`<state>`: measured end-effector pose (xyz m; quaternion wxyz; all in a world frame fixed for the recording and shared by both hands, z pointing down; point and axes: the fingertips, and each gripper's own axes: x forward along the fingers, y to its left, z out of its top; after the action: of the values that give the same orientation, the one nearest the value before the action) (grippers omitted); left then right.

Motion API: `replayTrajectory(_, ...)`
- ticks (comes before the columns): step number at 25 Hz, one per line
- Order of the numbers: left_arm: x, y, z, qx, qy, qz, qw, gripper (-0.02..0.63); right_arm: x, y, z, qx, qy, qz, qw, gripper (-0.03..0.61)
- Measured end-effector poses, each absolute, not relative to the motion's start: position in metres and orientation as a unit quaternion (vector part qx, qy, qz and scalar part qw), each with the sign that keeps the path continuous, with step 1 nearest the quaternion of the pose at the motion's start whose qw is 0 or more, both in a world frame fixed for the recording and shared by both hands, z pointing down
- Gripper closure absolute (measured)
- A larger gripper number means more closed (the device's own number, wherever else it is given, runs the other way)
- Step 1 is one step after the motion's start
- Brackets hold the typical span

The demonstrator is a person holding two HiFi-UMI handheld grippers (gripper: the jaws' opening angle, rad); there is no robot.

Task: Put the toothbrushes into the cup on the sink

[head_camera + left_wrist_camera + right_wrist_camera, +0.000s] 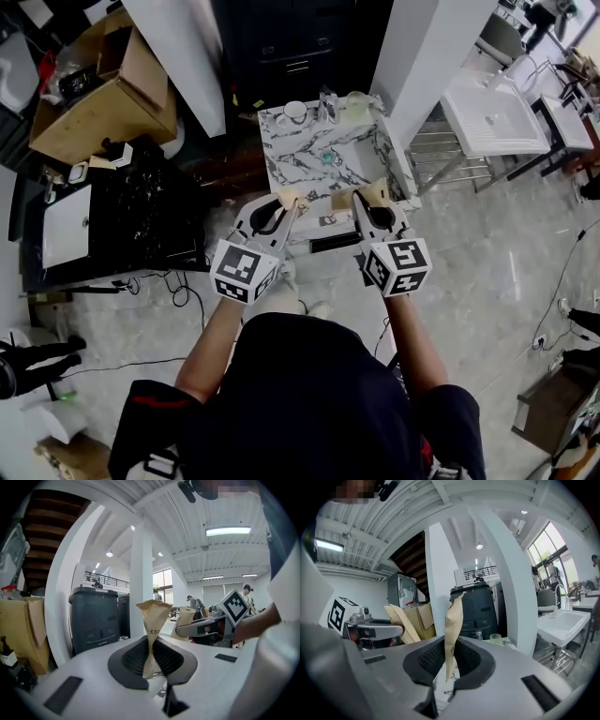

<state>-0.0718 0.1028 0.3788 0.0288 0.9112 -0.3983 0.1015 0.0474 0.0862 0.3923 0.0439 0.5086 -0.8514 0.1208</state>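
A marble-patterned sink (302,171) stands straight ahead in the head view. A white cup (294,112) and a pale green cup (356,103) sit on its back edge, either side of the tap. My left gripper (284,204) is shut on a flat brown paper packet (153,618), which stands upright between the jaws. My right gripper (364,202) is shut on a second brown paper packet (453,620). Both grippers hover side by side over the sink's near edge. What is inside the packets is hidden. The green cup (495,639) shows beyond the right jaws.
An open cardboard box (103,84) stands at the far left, above a black counter with a white basin (66,225). A white pillar (431,56) rises just right of the sink, and a white washbasin on a frame (492,117) lies beyond it. Cables (183,295) trail on the floor.
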Motion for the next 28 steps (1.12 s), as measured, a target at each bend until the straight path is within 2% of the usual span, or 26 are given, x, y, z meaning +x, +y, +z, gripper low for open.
replayTrajectory(28,-0.131,-0.053,0.393,0.924,-0.367,0.094,0.062,0.575,-0.011,-0.056,0.404,0.540,-0.826,0.144,0.071,0.517)
